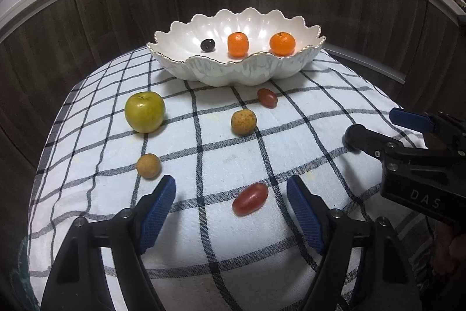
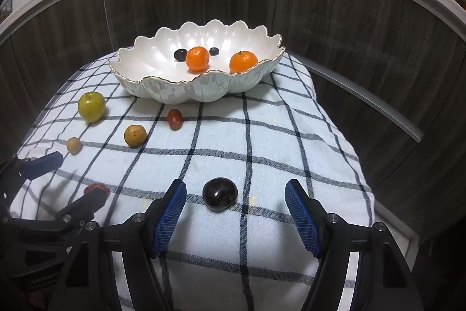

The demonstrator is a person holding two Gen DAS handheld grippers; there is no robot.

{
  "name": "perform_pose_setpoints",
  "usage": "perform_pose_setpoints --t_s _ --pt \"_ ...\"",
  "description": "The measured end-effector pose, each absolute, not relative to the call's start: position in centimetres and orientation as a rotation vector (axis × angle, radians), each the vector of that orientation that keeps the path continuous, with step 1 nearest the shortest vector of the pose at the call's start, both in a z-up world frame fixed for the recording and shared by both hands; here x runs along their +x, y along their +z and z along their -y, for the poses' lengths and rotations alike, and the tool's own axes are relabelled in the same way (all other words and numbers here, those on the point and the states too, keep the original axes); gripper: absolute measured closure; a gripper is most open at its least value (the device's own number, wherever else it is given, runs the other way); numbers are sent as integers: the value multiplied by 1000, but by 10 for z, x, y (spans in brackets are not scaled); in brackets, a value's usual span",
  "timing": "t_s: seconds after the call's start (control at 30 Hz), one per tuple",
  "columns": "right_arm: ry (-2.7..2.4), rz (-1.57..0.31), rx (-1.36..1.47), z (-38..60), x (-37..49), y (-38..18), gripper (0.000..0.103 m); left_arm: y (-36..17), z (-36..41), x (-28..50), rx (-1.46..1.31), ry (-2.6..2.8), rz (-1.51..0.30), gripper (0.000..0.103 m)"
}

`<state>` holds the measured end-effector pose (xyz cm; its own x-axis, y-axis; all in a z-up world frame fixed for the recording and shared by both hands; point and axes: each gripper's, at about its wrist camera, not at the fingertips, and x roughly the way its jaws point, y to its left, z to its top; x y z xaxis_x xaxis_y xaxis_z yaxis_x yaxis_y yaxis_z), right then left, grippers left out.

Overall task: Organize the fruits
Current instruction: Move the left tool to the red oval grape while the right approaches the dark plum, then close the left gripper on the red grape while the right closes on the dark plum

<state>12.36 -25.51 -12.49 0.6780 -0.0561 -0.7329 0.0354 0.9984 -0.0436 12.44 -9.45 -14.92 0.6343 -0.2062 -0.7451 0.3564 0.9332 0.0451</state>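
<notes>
My left claw (image 1: 231, 191) stands wide around a red grape tomato (image 1: 250, 198) on the checked cloth (image 1: 204, 153), pads clear of it. My right claw (image 2: 235, 193) gapes wide around a dark plum (image 2: 220, 194), not touching. Two oranges (image 2: 198, 58) sit in the scalloped bowl (image 2: 163, 89).
</notes>
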Motion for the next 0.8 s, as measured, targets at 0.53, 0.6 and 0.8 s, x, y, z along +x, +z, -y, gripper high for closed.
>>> perform_pose_setpoints --t_s 0.53,0.6,0.8 --pt "-26 -846 -32 249 132 -138 33 -163 99 125 201 -375 -834 61" --pt "-25 -848 -31 249 133 -140 35 -164 100 124 200 -385 -831 65" --pt "-4 -887 -22 248 139 -149 57 -163 102 122 205 -403 -823 73"
